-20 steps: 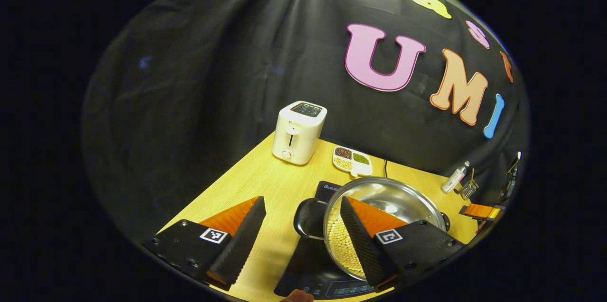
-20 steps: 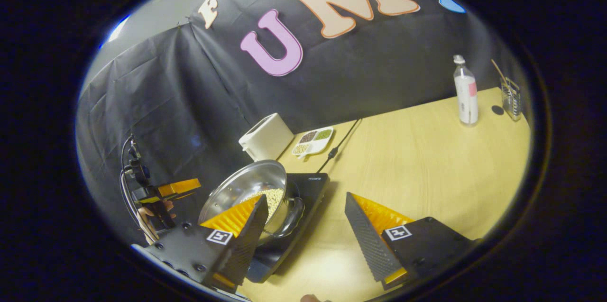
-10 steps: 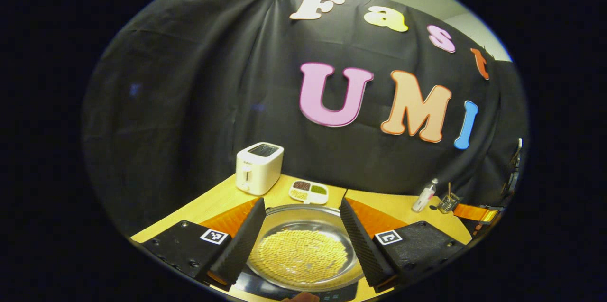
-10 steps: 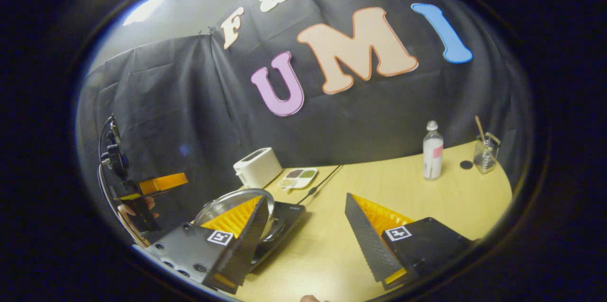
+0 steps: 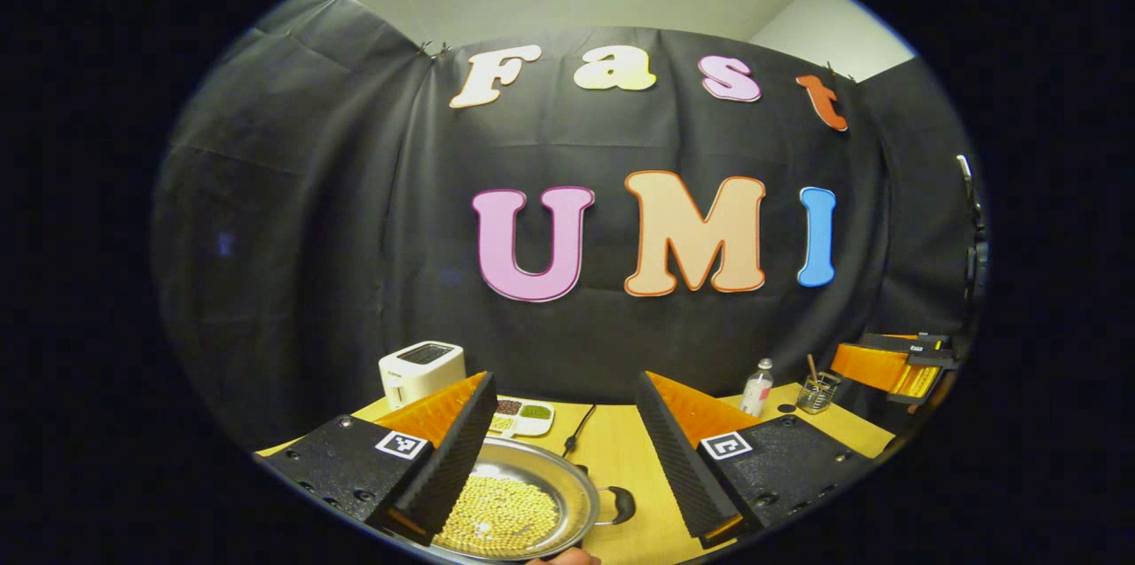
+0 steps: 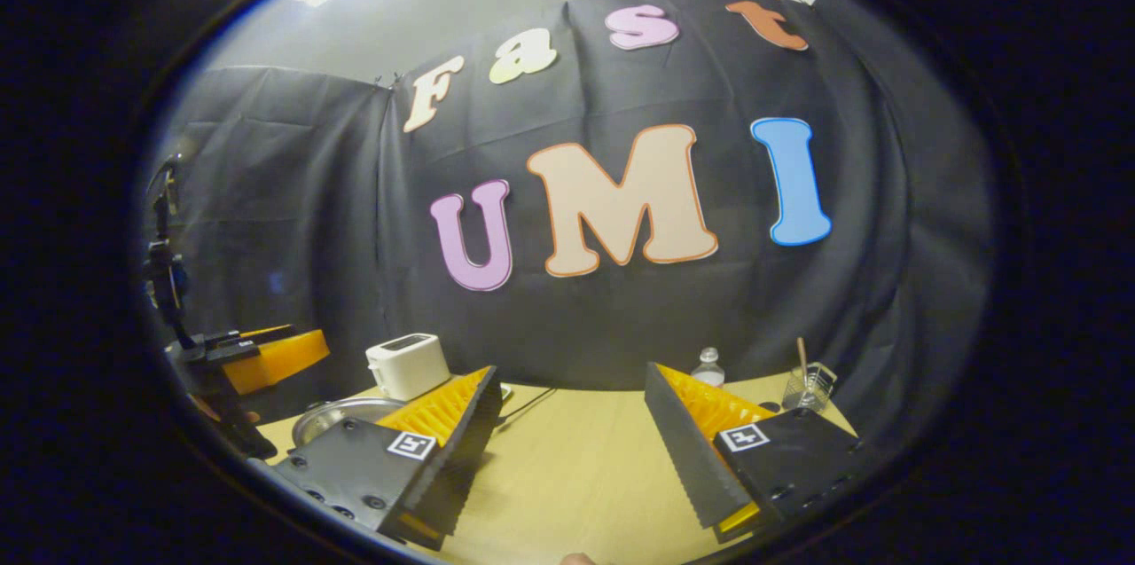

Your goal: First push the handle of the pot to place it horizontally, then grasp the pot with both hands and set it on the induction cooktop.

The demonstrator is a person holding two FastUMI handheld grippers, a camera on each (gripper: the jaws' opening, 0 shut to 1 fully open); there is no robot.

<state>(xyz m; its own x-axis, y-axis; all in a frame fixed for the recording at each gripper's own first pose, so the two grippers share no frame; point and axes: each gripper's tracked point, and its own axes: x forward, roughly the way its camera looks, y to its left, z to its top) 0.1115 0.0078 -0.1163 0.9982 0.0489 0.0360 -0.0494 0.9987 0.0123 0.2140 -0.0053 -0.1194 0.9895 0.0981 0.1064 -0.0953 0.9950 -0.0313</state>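
A steel pot (image 5: 575, 483) holding yellow beans sits low in the left gripper view, one dark loop handle (image 5: 622, 505) pointing right. My left gripper (image 5: 563, 445) is open above and behind it, touching nothing, its left finger covering part of the pot's rim. In the right gripper view the pot's rim (image 6: 341, 411) peeks out at far left behind my left finger. My right gripper (image 6: 569, 445) is open over bare table (image 6: 576, 476), well right of the pot. What the pot rests on is hidden.
At the back of the table stand a white toaster (image 5: 421, 372), a divided dish of beans (image 5: 523, 414), a bottle (image 5: 756, 388) and a glass with a stick (image 5: 817, 392). A black cable (image 5: 576, 439) runs toward the wall. The other gripper (image 5: 896, 365) shows at right.
Both grippers have lifted and tilted up away from the pot, which has sunk to the bottom of each view. The left gripper's fingers no longer straddle the pot's rim. Both stay open.
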